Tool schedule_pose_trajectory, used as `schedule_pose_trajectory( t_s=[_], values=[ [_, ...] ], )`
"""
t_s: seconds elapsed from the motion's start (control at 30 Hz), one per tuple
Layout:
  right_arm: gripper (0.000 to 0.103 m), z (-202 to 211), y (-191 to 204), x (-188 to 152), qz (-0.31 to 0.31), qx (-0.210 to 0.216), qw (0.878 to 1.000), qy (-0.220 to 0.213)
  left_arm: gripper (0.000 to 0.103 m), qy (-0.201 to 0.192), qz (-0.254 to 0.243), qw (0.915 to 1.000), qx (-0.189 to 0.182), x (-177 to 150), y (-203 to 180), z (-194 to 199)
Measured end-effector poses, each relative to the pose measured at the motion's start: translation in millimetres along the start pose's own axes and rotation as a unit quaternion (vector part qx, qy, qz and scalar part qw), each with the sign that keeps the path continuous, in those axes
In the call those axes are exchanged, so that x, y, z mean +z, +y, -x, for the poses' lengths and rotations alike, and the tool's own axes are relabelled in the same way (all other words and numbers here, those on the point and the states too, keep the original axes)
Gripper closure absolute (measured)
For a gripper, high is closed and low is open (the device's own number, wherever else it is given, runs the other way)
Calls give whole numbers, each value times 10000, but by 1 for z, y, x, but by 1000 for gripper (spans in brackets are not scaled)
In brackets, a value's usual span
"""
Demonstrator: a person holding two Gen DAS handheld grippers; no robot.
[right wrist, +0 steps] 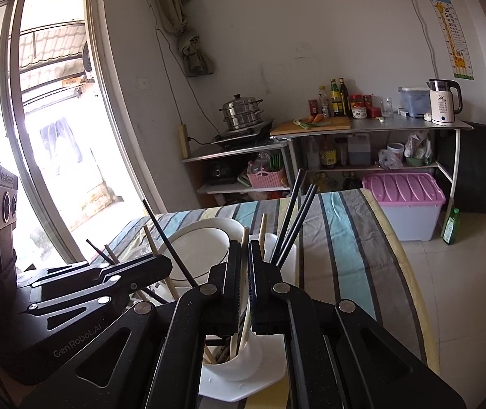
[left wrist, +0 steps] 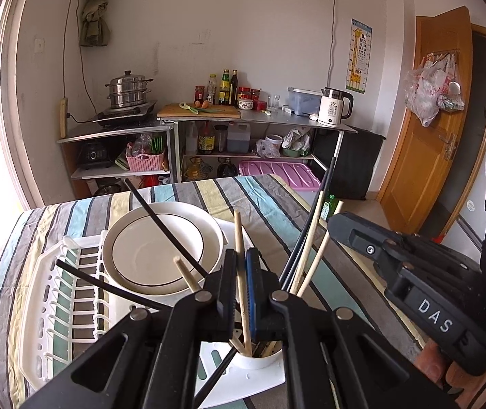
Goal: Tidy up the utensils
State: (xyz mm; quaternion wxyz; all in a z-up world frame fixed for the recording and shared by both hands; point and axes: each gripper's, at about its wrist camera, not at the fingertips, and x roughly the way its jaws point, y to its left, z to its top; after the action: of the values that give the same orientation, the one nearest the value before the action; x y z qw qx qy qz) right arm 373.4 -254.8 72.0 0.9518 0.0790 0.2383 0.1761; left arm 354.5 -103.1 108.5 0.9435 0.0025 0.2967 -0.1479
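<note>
A white utensil cup (left wrist: 260, 361) on the white dish rack (left wrist: 38, 306) holds several wooden and black chopsticks; it also shows in the right wrist view (right wrist: 236, 364). My left gripper (left wrist: 242, 283) is shut on a wooden chopstick (left wrist: 239, 238) that stands in the cup. My right gripper (right wrist: 244, 272) is shut on another wooden chopstick (right wrist: 244, 235) in the same cup. Its body (left wrist: 413, 279) shows at the right of the left wrist view. Black chopsticks (right wrist: 294, 218) lean out of the cup.
White plates (left wrist: 154, 248) stand in the rack on the striped tablecloth (left wrist: 270, 201). Behind are metal shelves with a steamer pot (left wrist: 128, 90), bottles, a kettle (left wrist: 335, 105) and a pink-lidded box (right wrist: 406, 197). A wooden door (left wrist: 427, 119) is at right, a glass door (right wrist: 55, 136) at left.
</note>
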Motion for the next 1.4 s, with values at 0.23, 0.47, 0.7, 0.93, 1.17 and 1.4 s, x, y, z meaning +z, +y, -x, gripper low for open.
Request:
schedule_pose_trajectory(
  t_s=[0.23,0.47,0.7,0.93,1.17,1.4],
  values=[
    [98,1,-2,4,16,-4,10000,84,97,22,11,10000,-44,2,-1,4],
    [88,13,-5,1,11,-17,10000,30,96,-57,3,10000,31,-4,-2,15],
    [87,42,-3,-8,39,-59,9999,-99,88,-295,42,9995,-69,-14,-4,46],
    [86,84,11,-39,137,-133,9997,-142,84,-527,179,9983,-165,-47,-4,92],
    [78,130,31,-80,285,-152,9994,-160,84,-505,270,9984,3,-97,0,127],
    [71,166,49,-113,437,-226,9986,-175,84,-506,313,9979,241,-144,-2,162]
  ],
)
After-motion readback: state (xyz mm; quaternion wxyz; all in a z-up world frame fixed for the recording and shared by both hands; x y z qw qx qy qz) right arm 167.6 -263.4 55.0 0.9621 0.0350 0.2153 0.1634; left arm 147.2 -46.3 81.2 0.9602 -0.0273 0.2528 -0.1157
